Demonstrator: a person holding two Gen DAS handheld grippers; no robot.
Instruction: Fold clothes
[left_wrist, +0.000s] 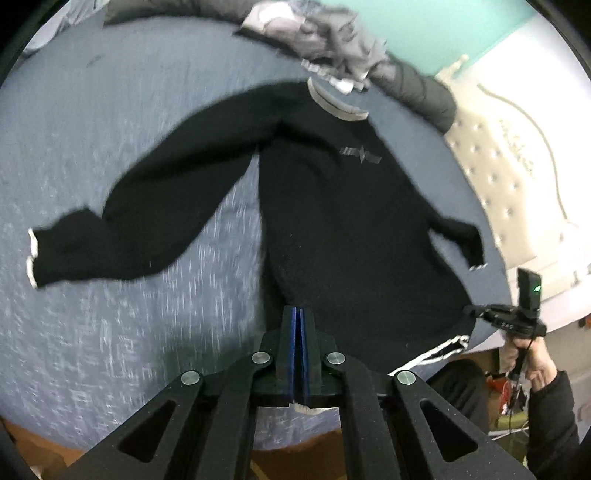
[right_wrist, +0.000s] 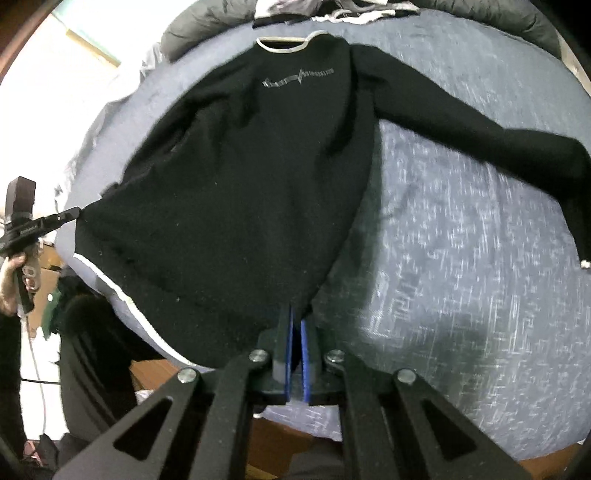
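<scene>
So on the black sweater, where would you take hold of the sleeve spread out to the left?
At the white-trimmed cuff, coming from the outer left: the sleeve lies flat on the bed, angled away from the sweater body, its end free. The left gripper, shut on the hem, would likely have to let go first.

A bedroom in a home is shown. A big bed with a blue-grey speckled sheet (left_wrist: 110, 147) is seen, with a white padded headboard with buttons (left_wrist: 498, 177), a dark puffy blanket (left_wrist: 417, 92) and a teal painted wall (left_wrist: 443, 29).
</scene>
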